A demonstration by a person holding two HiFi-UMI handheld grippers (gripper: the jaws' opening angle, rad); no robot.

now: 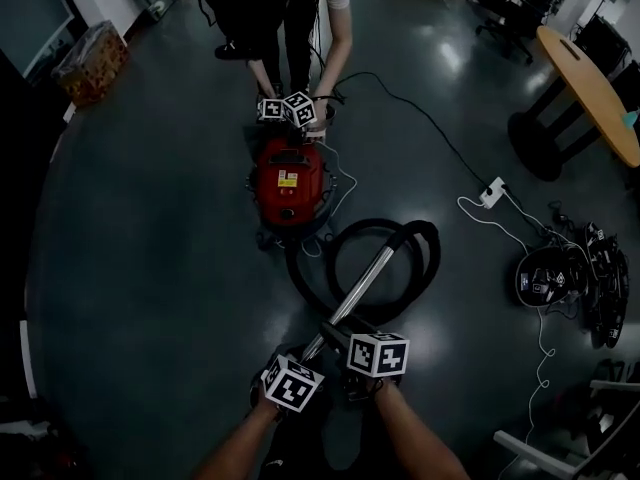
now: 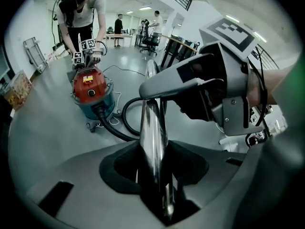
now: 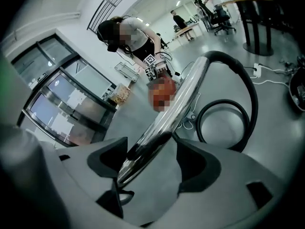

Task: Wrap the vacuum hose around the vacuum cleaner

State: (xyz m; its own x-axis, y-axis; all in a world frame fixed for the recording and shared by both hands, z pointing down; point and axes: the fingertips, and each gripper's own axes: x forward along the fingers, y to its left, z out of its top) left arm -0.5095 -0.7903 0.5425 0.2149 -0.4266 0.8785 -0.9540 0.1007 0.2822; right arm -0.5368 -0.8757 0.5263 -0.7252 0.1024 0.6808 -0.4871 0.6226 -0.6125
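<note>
The red vacuum cleaner [image 1: 290,178] stands on the dark floor, and its black hose [image 1: 405,258] lies in a loop in front of it. A chrome wand [image 1: 362,286] runs from the hose down to my hands. My left gripper [image 2: 155,161] is shut on the wand's [image 2: 151,109] lower end. Just above it, my right gripper [image 3: 152,161] stands open around the wand [image 3: 176,104], which rests against one jaw with a gap to the other. The left gripper view also shows the vacuum cleaner [image 2: 90,87] ahead.
Another person [image 1: 300,8] stands behind the vacuum cleaner, holding two marker-cube grippers [image 1: 290,108] over it. A white power strip [image 1: 492,190] with its cable lies at the right, near a pile of black gear [image 1: 545,273]. A wooden table [image 1: 590,88] stands at the far right.
</note>
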